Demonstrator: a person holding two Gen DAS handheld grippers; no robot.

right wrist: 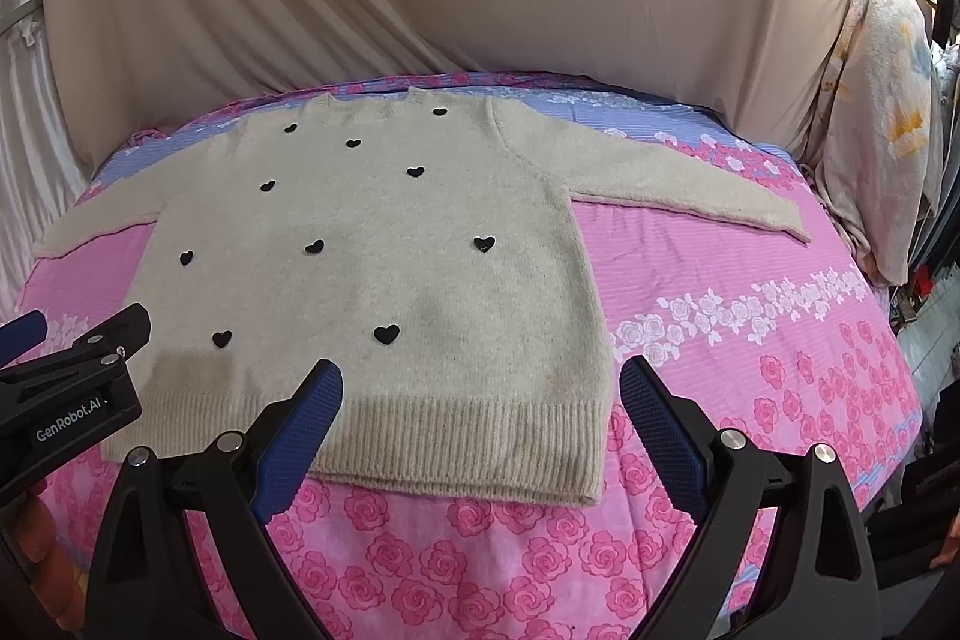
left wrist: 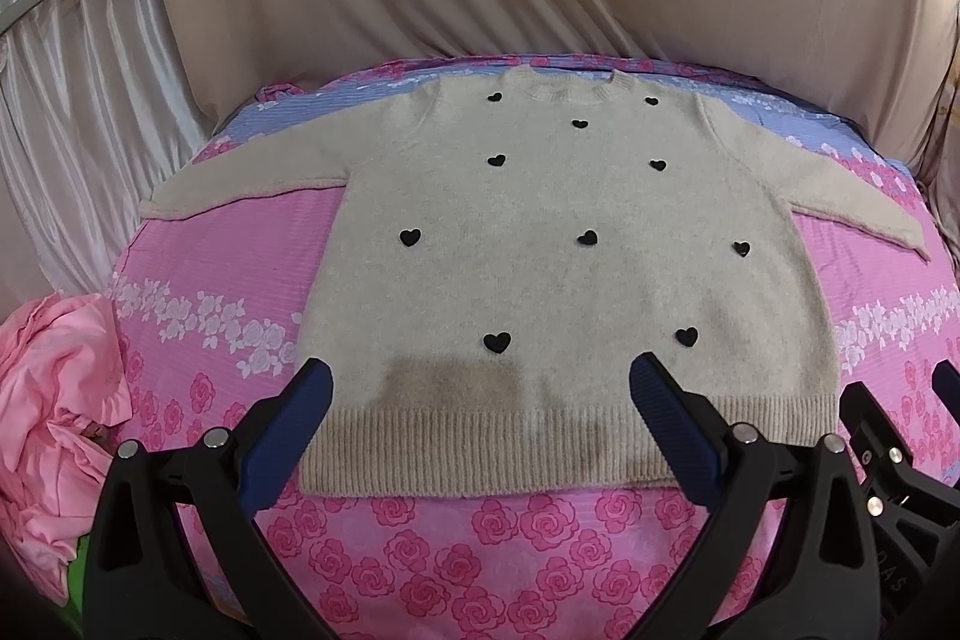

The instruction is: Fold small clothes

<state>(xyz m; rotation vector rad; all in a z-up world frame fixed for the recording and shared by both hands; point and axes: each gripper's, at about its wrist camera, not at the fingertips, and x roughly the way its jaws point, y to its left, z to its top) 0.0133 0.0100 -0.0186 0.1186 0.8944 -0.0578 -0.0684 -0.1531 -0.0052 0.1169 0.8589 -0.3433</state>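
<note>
A beige sweater (left wrist: 558,280) with black hearts lay flat, front up and sleeves spread, on the pink rose-print bed (left wrist: 480,550). The left claw (left wrist: 480,388) hovered wide open over its ribbed hem, and the right claw (right wrist: 480,388) gaped empty above the hem's right corner. A crumpled pink garment (left wrist: 54,400) lay at the bed's left edge.

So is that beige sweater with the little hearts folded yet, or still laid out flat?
Still spread flat. The sweater lies face up on the pink bedsheet, both sleeves stretched outward, hem unfolded.

Bare bedsheet (right wrist: 750,352) is being left open right of the right gripper (right wrist: 480,400); pink clothes (left wrist: 48,400) are possibly crowding the left gripper's (left wrist: 480,400) left.
</note>
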